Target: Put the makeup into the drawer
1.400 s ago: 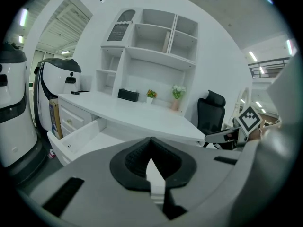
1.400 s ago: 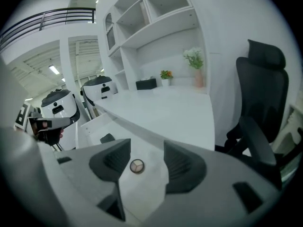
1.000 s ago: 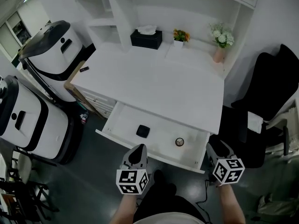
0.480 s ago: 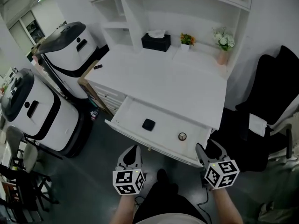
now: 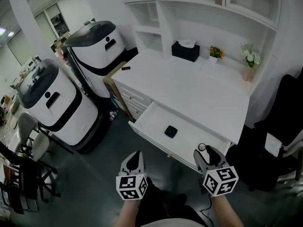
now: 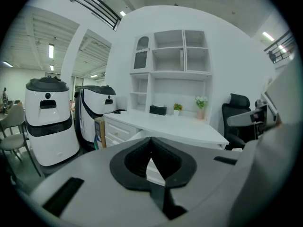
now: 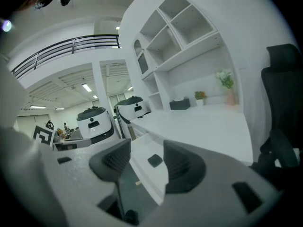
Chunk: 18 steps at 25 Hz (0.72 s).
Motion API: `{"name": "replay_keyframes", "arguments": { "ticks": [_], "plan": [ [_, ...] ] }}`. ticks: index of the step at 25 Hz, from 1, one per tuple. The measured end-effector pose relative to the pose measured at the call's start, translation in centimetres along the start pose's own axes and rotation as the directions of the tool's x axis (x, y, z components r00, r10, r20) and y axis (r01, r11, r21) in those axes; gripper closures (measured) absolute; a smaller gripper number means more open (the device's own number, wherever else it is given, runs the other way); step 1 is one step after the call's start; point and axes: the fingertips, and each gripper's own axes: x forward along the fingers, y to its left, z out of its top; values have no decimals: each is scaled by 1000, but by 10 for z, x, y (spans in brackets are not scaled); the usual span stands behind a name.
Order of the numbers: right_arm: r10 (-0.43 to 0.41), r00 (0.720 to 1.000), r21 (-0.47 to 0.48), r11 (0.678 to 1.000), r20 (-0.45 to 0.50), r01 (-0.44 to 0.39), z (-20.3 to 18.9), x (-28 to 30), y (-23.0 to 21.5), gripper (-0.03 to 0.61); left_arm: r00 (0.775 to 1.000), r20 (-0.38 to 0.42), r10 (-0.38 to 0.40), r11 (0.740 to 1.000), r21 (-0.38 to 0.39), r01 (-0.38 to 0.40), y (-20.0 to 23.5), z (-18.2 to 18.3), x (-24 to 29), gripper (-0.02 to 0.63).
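Black square makeup compact (image 5: pixel 171 131) and small round pot (image 5: pixel 202 147) are laid in the open white drawer (image 5: pixel 154 119); hence, presumably, the left hand-held gripper (image 5: pixel 135 156) is held closed, the right hand-held gripper (image 5: pixel 208 154) parted, both empty.

Left gripper (image 6: pixel 151 139) jaws together; white desk (image 6: pixel 180 126) beyond.

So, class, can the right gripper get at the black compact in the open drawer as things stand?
Probably yes: the drawer stands open, nothing covers the black compact, and the right gripper, jaws apart and empty, sits just before its front.
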Motion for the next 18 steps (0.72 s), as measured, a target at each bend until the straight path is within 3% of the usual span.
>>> {"name": "replay_keyframes", "arguments": {
  "ticks": [9,18],
  "plan": [
    [58,998,-49,997,-9,-59,28,102,80,362,999,13,30,999,-22,-30,108,20,27,612],
    [76,997,-32,997,15,-75,60,211,170,362,999,30,22,1000,-16,-21,221,50,53,612]
  ]
}}
